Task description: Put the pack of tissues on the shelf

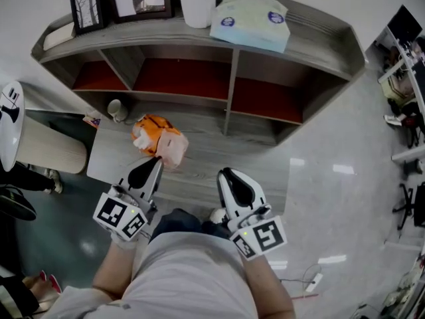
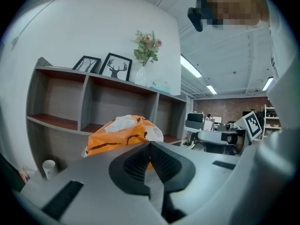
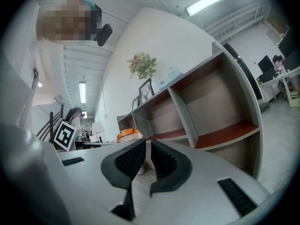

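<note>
A crumpled orange-and-white plastic pack lies on the low grey table in front of the shelf. My left gripper is shut and empty, its tips just short of the pack's near side. The left gripper view shows that pack right beyond the closed left gripper. A pale green-and-blue soft pack rests on the shelf's top board. My right gripper hovers over the table to the right, shut with nothing in it, and points at the shelf's compartments as the right gripper.
On the shelf top stand a white vase and two framed pictures. A small white cup sits at the table's far left corner. The person's legs are directly below the grippers. Desks and office chairs crowd the right side.
</note>
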